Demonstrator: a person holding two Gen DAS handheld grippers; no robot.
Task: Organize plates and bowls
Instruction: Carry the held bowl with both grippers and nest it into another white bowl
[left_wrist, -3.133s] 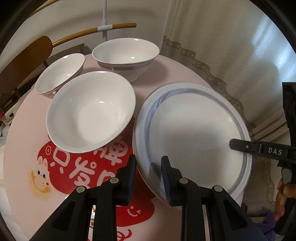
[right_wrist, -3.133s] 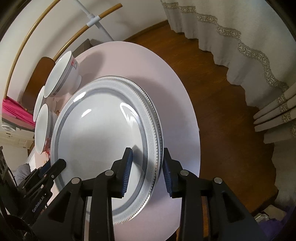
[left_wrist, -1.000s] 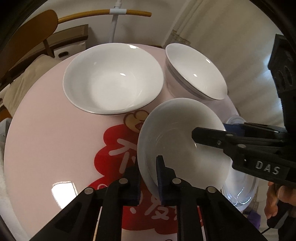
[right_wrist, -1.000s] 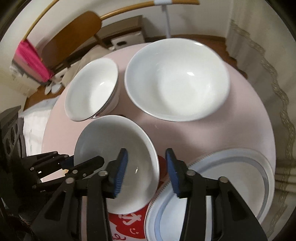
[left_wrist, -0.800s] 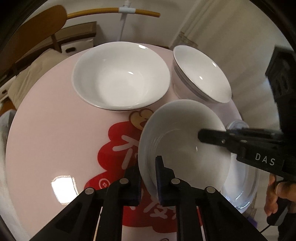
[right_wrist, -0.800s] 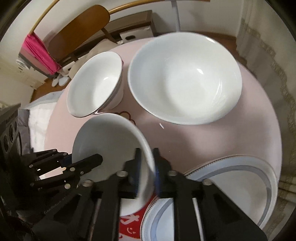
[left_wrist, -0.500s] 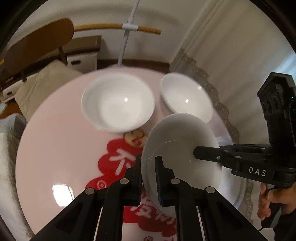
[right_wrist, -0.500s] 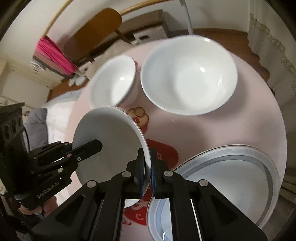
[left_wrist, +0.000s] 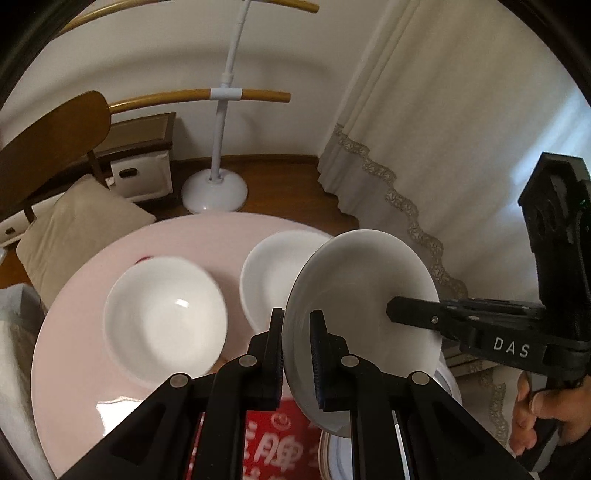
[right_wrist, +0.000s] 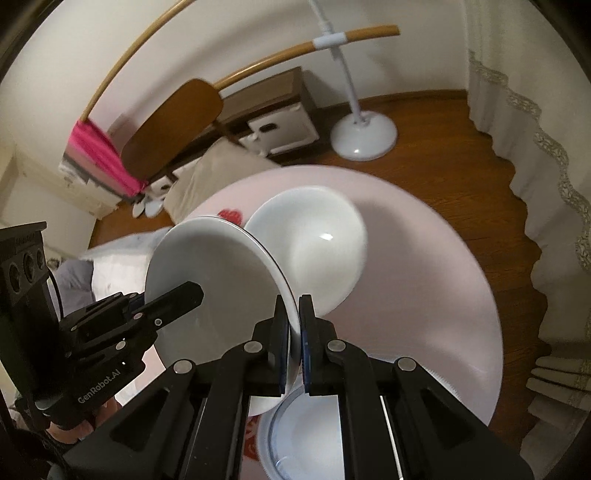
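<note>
Both grippers hold one small white bowl by opposite rims, lifted well above the round pink table. My left gripper is shut on its near rim; my right gripper is shut on the other rim of the same bowl. Below, a wide white bowl and a deeper white bowl sit on the table. In the right wrist view the wide bowl shows behind the held one. The blue-rimmed plate lies under the grippers at the table's near edge.
A red printed mat covers the table's near part. Beyond the table stand a wooden chair with a beige cushion, a white stand's base on the wood floor, and curtains at the right.
The small bowl has been lifted higher off the table by both grippers. The right gripper closed on its rim about 0.8 s ago. The table and other bowls now look farther below.
</note>
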